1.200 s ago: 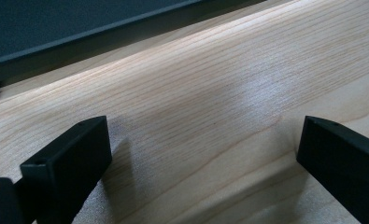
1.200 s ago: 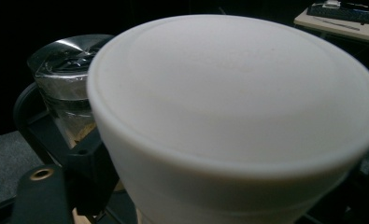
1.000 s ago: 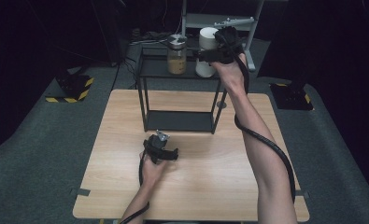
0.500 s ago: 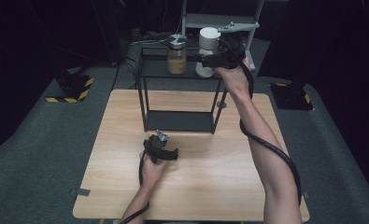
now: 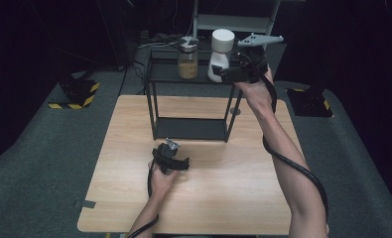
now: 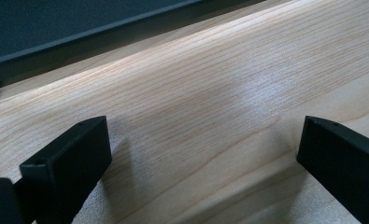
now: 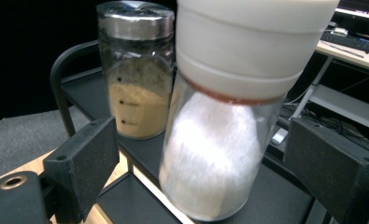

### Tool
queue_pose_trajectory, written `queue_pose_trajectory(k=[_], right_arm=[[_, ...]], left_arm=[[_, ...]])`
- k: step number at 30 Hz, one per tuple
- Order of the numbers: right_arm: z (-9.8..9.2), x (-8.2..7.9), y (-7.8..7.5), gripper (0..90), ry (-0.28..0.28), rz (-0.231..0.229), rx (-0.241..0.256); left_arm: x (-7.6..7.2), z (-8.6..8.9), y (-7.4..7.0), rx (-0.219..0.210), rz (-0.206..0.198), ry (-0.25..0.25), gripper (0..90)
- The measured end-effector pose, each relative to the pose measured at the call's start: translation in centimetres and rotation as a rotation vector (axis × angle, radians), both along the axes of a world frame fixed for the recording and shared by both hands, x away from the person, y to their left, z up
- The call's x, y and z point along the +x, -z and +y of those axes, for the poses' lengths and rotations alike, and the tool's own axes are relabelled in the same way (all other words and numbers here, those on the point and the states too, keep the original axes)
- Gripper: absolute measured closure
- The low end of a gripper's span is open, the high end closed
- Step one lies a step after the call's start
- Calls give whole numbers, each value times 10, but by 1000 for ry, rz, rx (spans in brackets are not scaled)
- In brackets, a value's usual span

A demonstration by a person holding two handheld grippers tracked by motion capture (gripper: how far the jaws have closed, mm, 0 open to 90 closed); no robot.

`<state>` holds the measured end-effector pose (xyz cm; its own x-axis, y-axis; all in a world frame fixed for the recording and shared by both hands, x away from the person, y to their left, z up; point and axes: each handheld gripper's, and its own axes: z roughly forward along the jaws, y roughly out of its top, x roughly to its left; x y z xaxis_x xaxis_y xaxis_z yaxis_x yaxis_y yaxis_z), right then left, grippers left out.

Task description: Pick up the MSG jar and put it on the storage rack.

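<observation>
Right gripper [image 5: 222, 74] is seen from the high view raised to the top shelf of the black rack [image 5: 154, 106], at the white-capped shaker [image 5: 219, 54] beside a metal-lidded spice jar [image 5: 187, 57]; the left gripper [image 5: 176, 162] is rested low on the wooden table [image 5: 243, 173], apparently parked. In the left gripper view, jaws are spread over bare wood. In the right gripper view, jaws are held wide either side of the shaker [image 7: 219, 140], not touching, seemingly lined up for a grasp.
</observation>
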<state>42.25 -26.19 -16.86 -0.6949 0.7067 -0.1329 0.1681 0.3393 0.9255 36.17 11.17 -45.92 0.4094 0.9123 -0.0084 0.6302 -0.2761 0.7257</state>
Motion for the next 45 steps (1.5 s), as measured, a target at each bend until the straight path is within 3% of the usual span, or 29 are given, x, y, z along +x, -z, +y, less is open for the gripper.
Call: queue_pose_trajectory(k=[12, 21, 25, 35, 38, 39, 40, 45], right_arm=[[-21, -21, 22, 108, -29, -21, 0], [-44, -38, 47, 109, -51, -33, 31], [-63, -52, 74, 118, -62, -24, 46], [-96, -64, 155, 115, 2, 97, 49], [-100, -65, 177, 113, 28, 130, 44], [-100, -65, 177, 113, 28, 130, 44], [-103, -66, 193, 112, 43, 158, 48], [-104, -71, 230, 110, 81, 201, 36]], left_arm=[[0, 0, 0, 2, -1, 0, 29], [0, -1, 0, 2, -2, -3, 29], [0, 0, 0, 2, -1, -1, 29], [0, 0, 0, 2, -1, -1, 28], [0, 0, 0, 2, -1, -1, 28], [0, 0, 0, 2, -1, -1, 28], [0, 0, 0, 2, -1, -1, 28], [0, 0, 0, 2, -1, -1, 28]])
